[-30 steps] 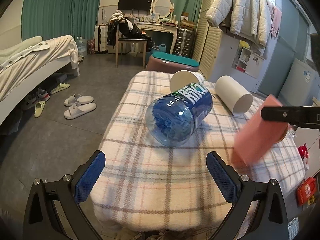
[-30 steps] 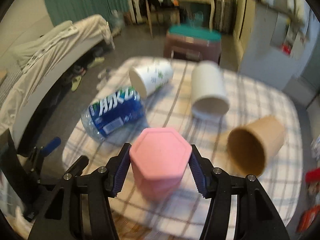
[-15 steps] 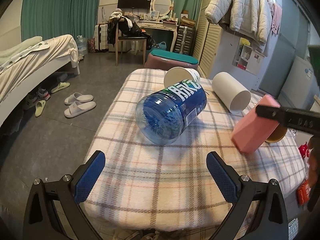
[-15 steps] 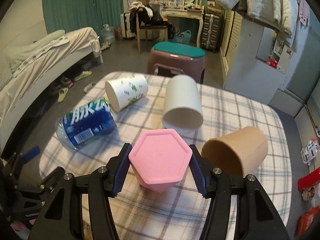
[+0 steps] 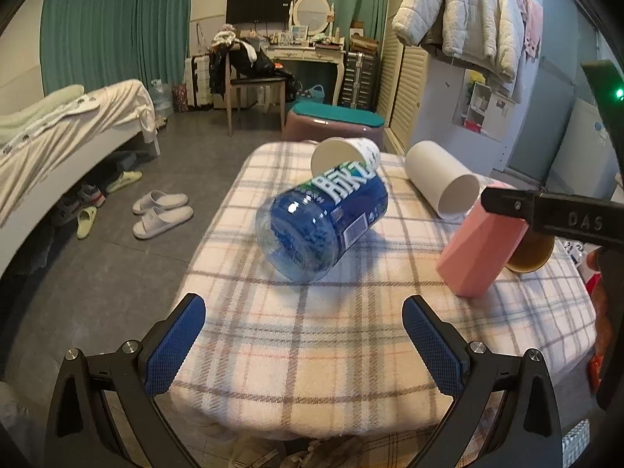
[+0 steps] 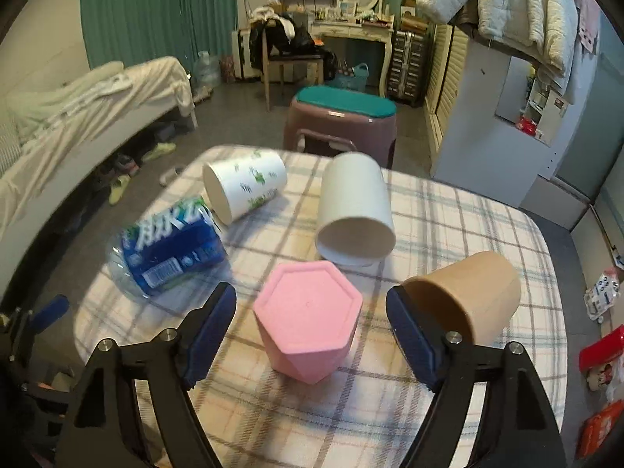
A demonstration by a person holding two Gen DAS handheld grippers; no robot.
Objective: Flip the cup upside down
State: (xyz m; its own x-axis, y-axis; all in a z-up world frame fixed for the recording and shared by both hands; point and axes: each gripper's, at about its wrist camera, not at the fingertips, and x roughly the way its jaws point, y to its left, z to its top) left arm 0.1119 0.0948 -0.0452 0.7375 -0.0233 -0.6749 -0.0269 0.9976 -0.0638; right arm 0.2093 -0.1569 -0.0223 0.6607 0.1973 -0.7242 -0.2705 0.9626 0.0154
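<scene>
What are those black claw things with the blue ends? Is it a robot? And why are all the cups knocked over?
It's not a robot. A person holds two grabber tools, one in each hand, and each has a camera looking out between its two fingers. One picture comes from the left gripper, the other from the right gripper. Both are open and hold nothing.

Between the right one's blue fingers stands a pink cup, bottom up, on the checked blanket.

Lying on their sides are a blue bottle, a white cup with green leaves, a plain white cup and a brown cup. Why they lie down, the pictures don't say.
</scene>
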